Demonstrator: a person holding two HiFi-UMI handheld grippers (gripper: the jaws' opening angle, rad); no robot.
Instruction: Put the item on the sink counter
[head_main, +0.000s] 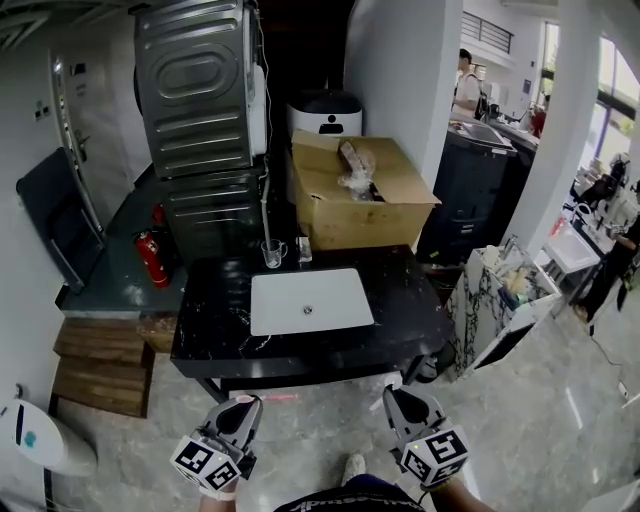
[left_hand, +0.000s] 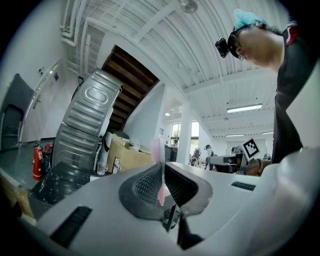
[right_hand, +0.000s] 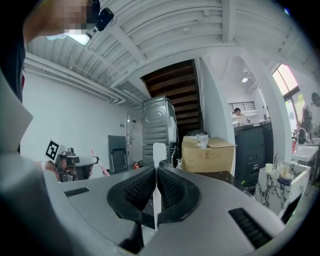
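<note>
The black sink counter (head_main: 205, 310) with its white basin (head_main: 310, 300) stands ahead of me in the head view. Both grippers are low at the bottom edge, short of the counter. My left gripper (head_main: 243, 408) is shut on a thin pink toothbrush (left_hand: 156, 150), which stands upright between the jaws (left_hand: 161, 172). My right gripper (head_main: 398, 400) is shut on a white toothbrush (right_hand: 159, 151), whose head sticks up past the jaws (right_hand: 156, 175). Neither brush can be made out in the head view.
A glass cup (head_main: 272, 253) and a small packet stand behind the basin. A cardboard box (head_main: 360, 200) sits at the back right, a tilted metal appliance (head_main: 195, 90) at the back left. Fire extinguisher (head_main: 152, 257) and wooden steps (head_main: 100, 365) stand left, a marbled cabinet (head_main: 500, 300) right.
</note>
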